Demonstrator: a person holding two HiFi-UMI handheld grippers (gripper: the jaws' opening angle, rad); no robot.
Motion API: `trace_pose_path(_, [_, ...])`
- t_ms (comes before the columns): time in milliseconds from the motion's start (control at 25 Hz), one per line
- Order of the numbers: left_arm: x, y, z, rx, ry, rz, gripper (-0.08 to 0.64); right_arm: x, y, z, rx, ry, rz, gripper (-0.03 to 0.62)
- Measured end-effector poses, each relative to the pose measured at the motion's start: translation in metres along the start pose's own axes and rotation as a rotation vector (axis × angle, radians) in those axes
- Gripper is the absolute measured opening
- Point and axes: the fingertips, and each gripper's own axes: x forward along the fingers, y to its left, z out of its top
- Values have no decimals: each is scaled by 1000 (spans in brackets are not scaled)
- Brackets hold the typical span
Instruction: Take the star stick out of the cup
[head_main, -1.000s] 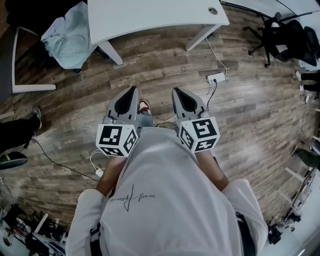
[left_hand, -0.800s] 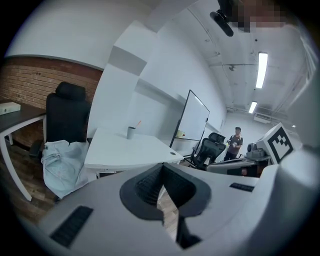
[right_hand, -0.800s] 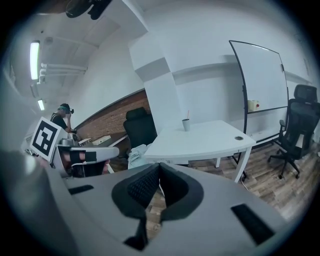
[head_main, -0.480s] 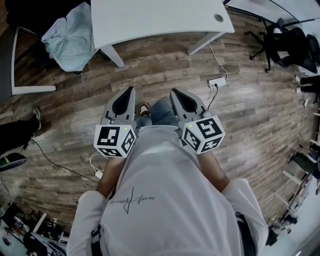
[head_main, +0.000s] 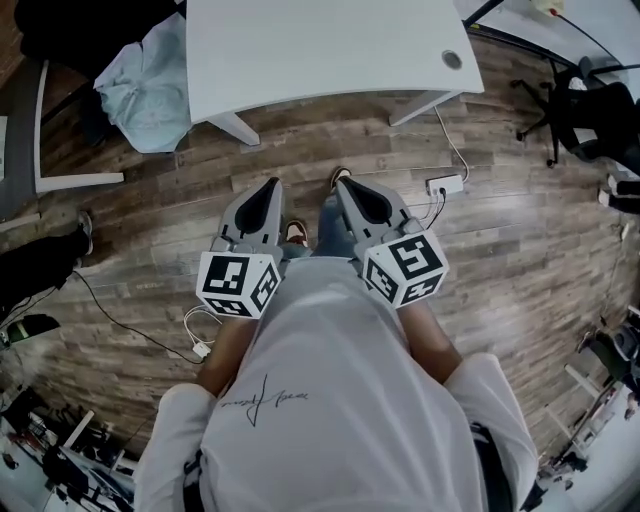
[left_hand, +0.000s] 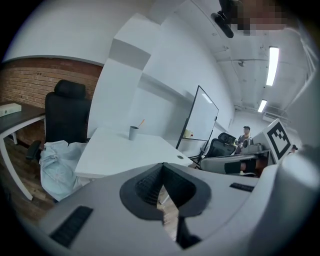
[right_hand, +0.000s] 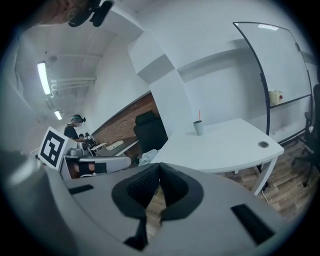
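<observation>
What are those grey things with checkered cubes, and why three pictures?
A person holds a grey pincer tool in each hand: the left gripper and the right gripper. The cubes are part of the grippers. One picture comes from a camera on the person's head, looking down. The other two come from cameras riding on the grippers. Both grippers are shut and hold nothing. Ahead stands a white table. On it is a grey cup with a stick poking out.
</observation>
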Motion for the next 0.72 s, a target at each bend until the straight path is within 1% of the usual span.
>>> trace_pose_path(80, [23,-4,12,12,1,3,5,7,-20,14,-26,-2,5,9])
trace_pose_path(200, [56,-14,29,88,7,17,5,16,-56,31,-40,-10,13,8])
trace_pose_path(280, [77,-20,40,120,9,22,5,21,-81,42,-37,-20,19,9])
trace_pose_path(480, [122,-29,61,129,13,46,3,32,-131,66,-31,-41,39,9])
trace_pose_path(720, [151,-41,75,131,13,76,5,37,-156,77,8,-53,100,9])
